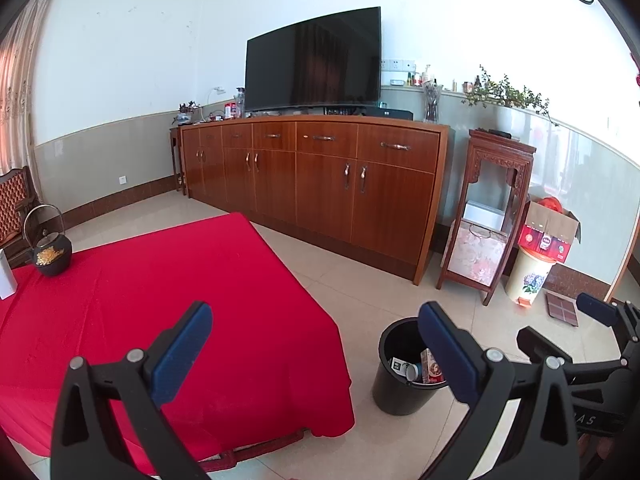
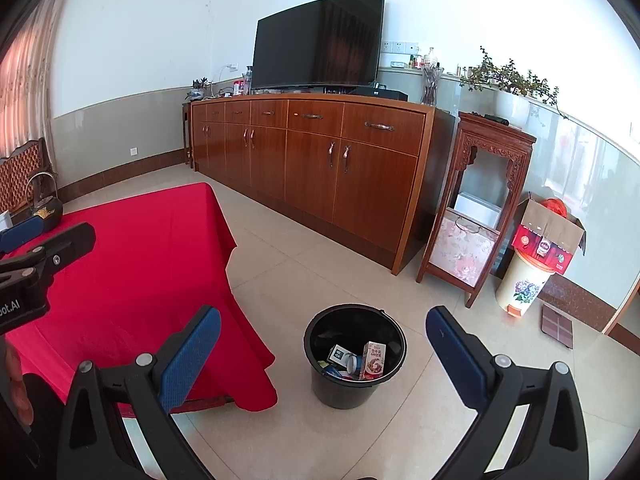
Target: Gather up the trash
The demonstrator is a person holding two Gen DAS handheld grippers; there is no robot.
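Beside the red-draped table (image 2: 132, 264), the black bin (image 2: 355, 360) stands on open tile, holding a carton (image 2: 374, 360) and other trash. The left gripper (image 1: 316, 360) and right gripper (image 2: 324, 360) both gape wide, holding nothing. A careless swing could likely tip the bin or snag the hanging cloth edge nearby; floor beyond the bin is clear.

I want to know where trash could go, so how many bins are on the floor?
2. A black bin stands on the tiles beside the red table, already holding cartons. A cream flowered bin stands by the wall, right of the carved wooden stand. Others may be out of view.
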